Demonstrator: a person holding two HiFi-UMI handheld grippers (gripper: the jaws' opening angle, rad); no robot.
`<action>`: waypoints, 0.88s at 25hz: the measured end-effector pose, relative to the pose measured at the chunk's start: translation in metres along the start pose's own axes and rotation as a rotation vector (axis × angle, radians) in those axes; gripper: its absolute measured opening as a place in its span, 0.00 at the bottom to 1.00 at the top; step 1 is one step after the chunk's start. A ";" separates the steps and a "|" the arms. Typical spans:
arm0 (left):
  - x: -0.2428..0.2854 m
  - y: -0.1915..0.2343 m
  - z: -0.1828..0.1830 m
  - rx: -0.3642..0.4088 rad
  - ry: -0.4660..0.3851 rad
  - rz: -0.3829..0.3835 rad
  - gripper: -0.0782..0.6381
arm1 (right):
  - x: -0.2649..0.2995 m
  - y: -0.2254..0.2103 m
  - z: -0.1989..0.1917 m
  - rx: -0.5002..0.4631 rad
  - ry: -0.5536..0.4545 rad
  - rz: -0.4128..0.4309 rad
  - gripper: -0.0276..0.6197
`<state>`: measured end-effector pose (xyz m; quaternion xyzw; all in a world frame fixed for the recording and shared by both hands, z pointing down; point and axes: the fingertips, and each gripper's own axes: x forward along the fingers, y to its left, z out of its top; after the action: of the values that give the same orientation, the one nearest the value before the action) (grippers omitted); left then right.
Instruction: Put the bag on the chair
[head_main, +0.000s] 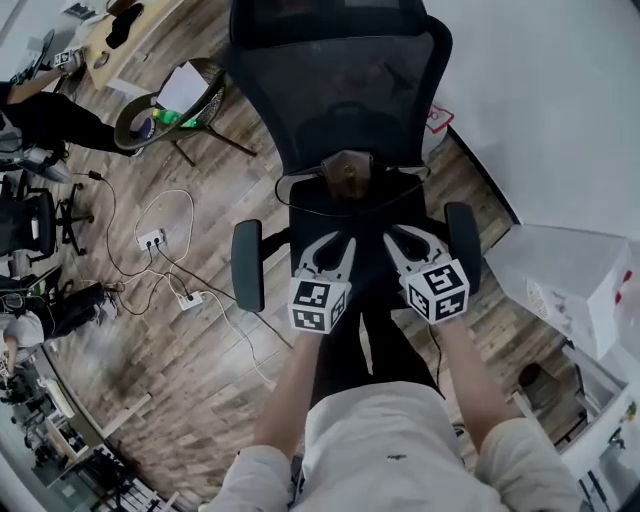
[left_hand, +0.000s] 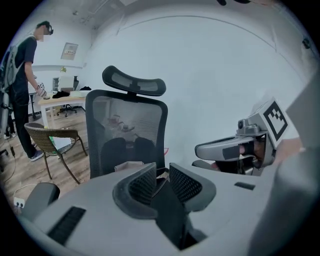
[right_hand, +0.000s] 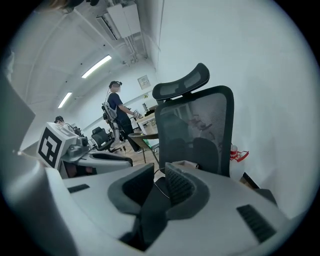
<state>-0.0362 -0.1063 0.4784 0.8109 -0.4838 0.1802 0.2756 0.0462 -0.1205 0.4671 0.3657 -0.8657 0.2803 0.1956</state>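
Note:
A small brown bag (head_main: 348, 172) with thin black straps lies on the seat of the black mesh office chair (head_main: 340, 80), close to the backrest. My left gripper (head_main: 335, 245) and right gripper (head_main: 408, 240) hover side by side over the seat's front, just short of the bag, between the armrests. In the left gripper view the left gripper (left_hand: 162, 175) shows a gap between its pads, with the bag's pale top (left_hand: 129, 166) beyond. In the right gripper view the right gripper (right_hand: 160, 176) also stands apart, and a thin strap shows past the gap without being pressed. The bag's top (right_hand: 185, 164) sits ahead.
A wicker chair (head_main: 170, 100) stands at the back left, with power strips and cables (head_main: 150, 238) on the wood floor. A white wall lies behind the chair and a white box (head_main: 570, 280) at the right. A person (left_hand: 22, 75) stands at a far table.

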 end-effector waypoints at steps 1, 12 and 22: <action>-0.003 -0.003 0.003 0.000 -0.009 0.000 0.23 | -0.003 0.002 0.004 -0.004 -0.009 0.002 0.15; -0.047 -0.030 0.031 -0.031 -0.087 0.019 0.20 | -0.042 0.026 0.035 -0.038 -0.070 0.031 0.13; -0.080 -0.047 0.054 -0.019 -0.151 0.026 0.15 | -0.073 0.045 0.053 -0.046 -0.130 0.045 0.10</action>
<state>-0.0309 -0.0670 0.3784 0.8131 -0.5155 0.1173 0.2436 0.0535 -0.0901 0.3714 0.3591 -0.8908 0.2401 0.1411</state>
